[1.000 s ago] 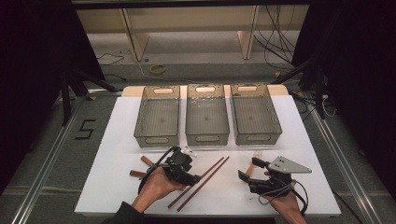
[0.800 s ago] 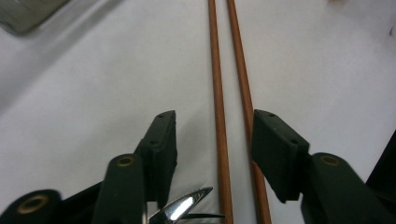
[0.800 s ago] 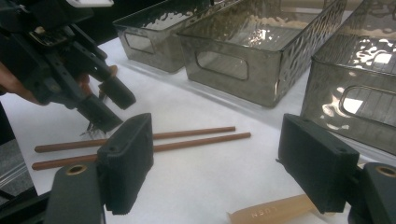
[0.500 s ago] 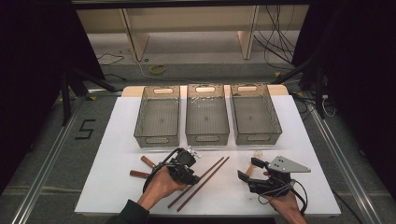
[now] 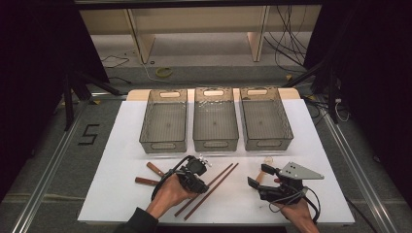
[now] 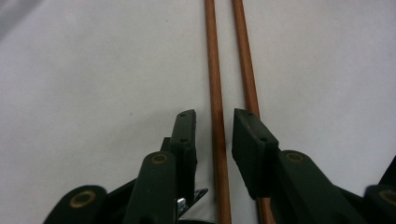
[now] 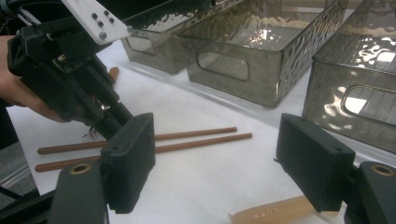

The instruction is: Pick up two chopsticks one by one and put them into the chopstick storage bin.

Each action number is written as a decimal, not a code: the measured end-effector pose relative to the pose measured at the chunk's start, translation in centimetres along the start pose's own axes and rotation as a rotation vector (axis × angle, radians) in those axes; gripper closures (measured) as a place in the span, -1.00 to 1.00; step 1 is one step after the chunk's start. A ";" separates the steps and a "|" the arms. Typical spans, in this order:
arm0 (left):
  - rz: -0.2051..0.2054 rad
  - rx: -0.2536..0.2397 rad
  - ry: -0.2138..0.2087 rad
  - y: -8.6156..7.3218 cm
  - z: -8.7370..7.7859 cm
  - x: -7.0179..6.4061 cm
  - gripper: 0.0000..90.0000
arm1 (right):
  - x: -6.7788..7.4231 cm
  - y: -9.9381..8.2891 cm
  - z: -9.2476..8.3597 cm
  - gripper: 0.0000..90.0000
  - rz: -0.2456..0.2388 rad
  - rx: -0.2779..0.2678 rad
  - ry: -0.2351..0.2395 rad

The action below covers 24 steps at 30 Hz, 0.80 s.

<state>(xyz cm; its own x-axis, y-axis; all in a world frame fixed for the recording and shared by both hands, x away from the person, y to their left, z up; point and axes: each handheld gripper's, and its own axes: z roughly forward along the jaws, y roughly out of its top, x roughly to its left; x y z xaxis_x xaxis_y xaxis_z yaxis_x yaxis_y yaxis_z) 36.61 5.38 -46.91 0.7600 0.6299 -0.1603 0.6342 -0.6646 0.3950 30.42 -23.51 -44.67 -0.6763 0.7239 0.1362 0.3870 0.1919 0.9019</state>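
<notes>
1. Chopsticks [image 5: 209, 188], pair, brown: flat on the white table [image 5: 121, 145], in front of the middle bin [image 5: 215, 119].
2. Left gripper [image 6: 214, 128]: jaws narrowly parted, straddling one chopstick, not yet clamped. Step judged: grasp; closing comes next.
3. Right gripper [image 7: 215, 158]: jaws wide, empty, right of the chopsticks, above a pale wooden piece [image 7: 275, 211].

white table [image 5: 121, 145], three bins [image 5: 215, 119], chopsticks [image 5: 214, 183]
</notes>
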 end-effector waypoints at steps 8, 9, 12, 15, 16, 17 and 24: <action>0.045 0.015 0.043 0.0 0.1 -0.6 0.70 | 0.0 0.0 0.0 -0.34 0.000 0.000 0.003; 0.050 0.017 0.048 0.0 0.1 -0.7 0.70 | 0.0 0.0 0.0 -0.34 0.001 0.001 0.002; 0.050 0.016 0.054 0.0 0.1 -0.7 0.73 | 0.0 0.0 0.0 -0.33 0.003 0.000 0.000; 0.053 0.020 0.066 0.0 0.2 -0.8 0.74 | 0.0 0.0 0.0 -0.33 0.004 0.002 -0.001; 0.057 0.024 0.070 0.0 0.1 -0.9 0.74 | -0.1 0.0 0.0 -0.33 0.003 0.001 -0.001; 0.058 0.023 0.074 0.0 0.2 -0.9 0.74 | -0.1 0.0 0.0 -0.33 0.003 0.001 -0.001; 0.053 0.021 0.092 0.0 0.2 -1.2 0.77 | -0.1 0.0 0.1 -0.32 0.002 0.001 -0.002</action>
<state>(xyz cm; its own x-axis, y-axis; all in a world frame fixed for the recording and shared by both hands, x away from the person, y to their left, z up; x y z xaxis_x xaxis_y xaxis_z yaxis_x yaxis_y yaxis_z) 35.72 4.52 -46.90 0.7771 0.6269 -0.0558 0.5969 -0.7059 0.3814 30.55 -23.52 -44.68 -0.6741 0.7258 0.1375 0.3891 0.1906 0.9012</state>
